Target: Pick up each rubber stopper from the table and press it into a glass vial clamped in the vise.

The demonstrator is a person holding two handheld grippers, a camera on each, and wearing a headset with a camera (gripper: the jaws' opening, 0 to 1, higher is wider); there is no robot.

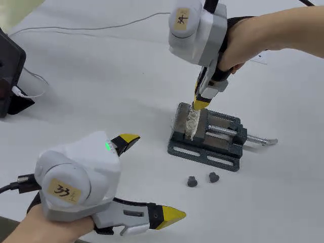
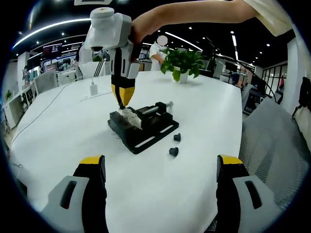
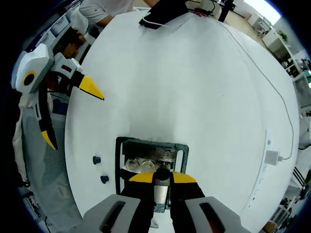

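A dark bench vise (image 1: pixel 223 143) (image 2: pixel 146 127) (image 3: pixel 121 160) clamps several clear glass vials (image 1: pixel 192 124) (image 3: pixel 140 164). My right gripper (image 1: pixel 200 105) (image 2: pixel 122 97) (image 3: pixel 163 178) hangs straight above the vials, shut on a dark rubber stopper (image 3: pixel 163 172) held just over them. Two more dark stoppers (image 1: pixel 192 180) (image 1: pixel 213 176) (image 2: pixel 173 152) (image 2: pixel 177 137) (image 3: pixel 96 159) (image 3: pixel 104 179) lie loose on the white table in front of the vise. My left gripper (image 1: pixel 152 177) (image 2: pixel 160 162) (image 3: pixel 72 115) is open and holds nothing, down near the table's front left, well clear of the vise.
The vise's screw handle (image 1: pixel 260 140) sticks out to the right. A black device (image 1: pixel 7 71) with a white cable (image 1: pixel 91 28) sits at the far left. A potted plant (image 2: pixel 182 60) and a white charger (image 2: pixel 94 88) (image 3: pixel 272 157) stand further back.
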